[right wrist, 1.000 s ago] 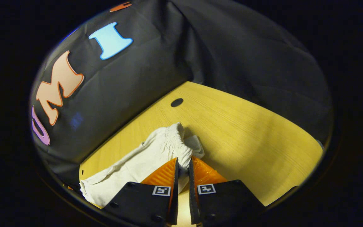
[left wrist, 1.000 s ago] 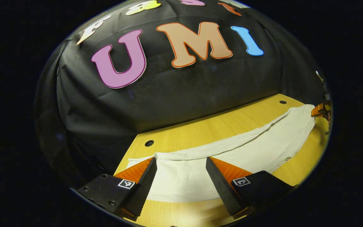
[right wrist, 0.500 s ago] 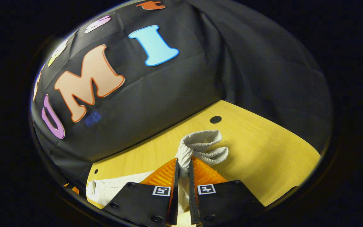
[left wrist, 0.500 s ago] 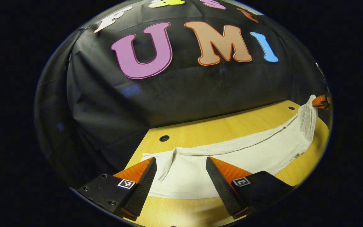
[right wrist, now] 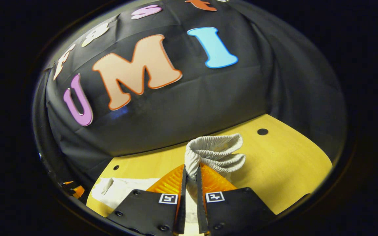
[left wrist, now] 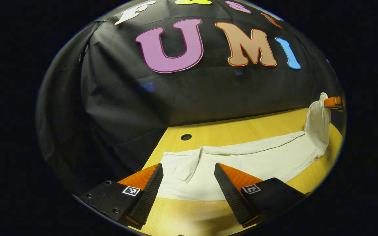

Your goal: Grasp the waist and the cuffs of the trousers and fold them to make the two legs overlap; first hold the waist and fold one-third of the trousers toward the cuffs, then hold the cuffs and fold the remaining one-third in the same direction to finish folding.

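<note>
White trousers (left wrist: 241, 160) lie stretched along the wooden table (left wrist: 238, 129). Their cuff end lies just ahead of my left gripper (left wrist: 188, 166), which is open and hovers over the cloth with nothing between its fingers. One cuff corner (left wrist: 187, 167) is flipped over. At the far right of the left gripper view the waist end rises off the table, hanging from the right gripper (left wrist: 332, 102). In the right gripper view my right gripper (right wrist: 190, 168) is shut on the ribbed waistband (right wrist: 215, 152), which bunches above its fingers. The cuff end (right wrist: 116, 190) and the left gripper (right wrist: 74, 190) show at the lower left.
The booth's black cloth wall stands close behind the table's far edge. Small round holes sit in the tabletop (left wrist: 186, 137) (right wrist: 262, 131) (right wrist: 116, 167). Bare wood (right wrist: 284, 164) lies to the right of the lifted waist.
My right gripper has lifted the waistband up off the table and swung toward the cuff end. The left gripper stays open; its view has panned and a cuff corner has flipped over.
</note>
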